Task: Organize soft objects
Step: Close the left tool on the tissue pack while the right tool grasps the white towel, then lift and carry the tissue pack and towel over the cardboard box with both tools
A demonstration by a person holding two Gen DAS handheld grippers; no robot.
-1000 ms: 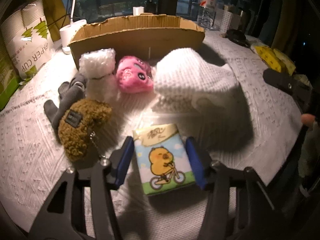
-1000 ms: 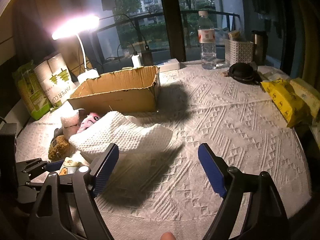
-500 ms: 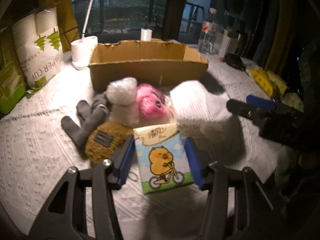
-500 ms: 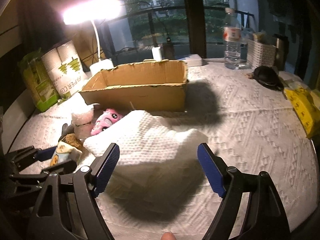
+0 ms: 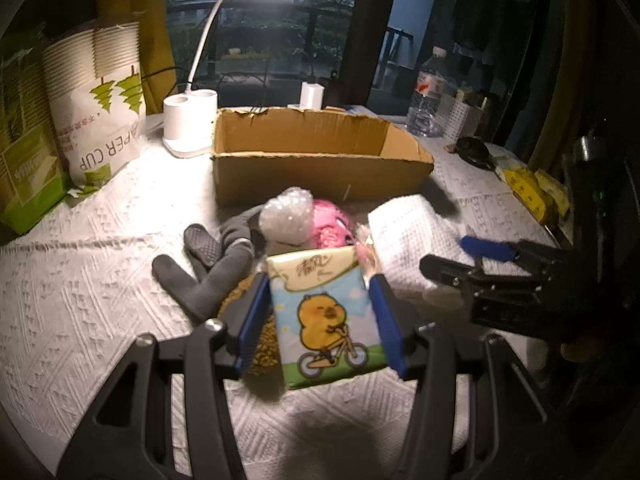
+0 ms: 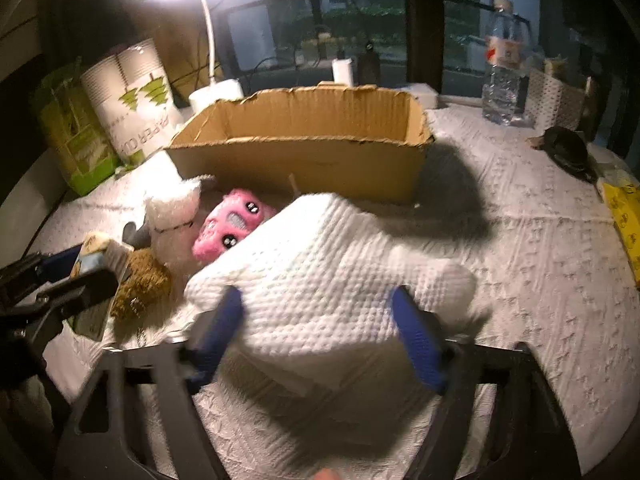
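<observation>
Left claw (image 5: 324, 312) pinches the tissue pack (image 5: 326, 316) above the counter (image 5: 80, 300); gloves (image 5: 204, 264), bubble wrap (image 5: 286, 216) and pink plush (image 6: 230, 226) crowd before the cardboard box (image 5: 320, 160). Right claw (image 6: 320, 320) is closing around the white towel (image 6: 320, 264).

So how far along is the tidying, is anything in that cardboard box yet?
No items show inside the cardboard box. In hand: the left gripper holds the tissue pack, and the right gripper is closing around the white towel. Left: grey gloves, pink toy, bubble wrap, brown plush.
</observation>
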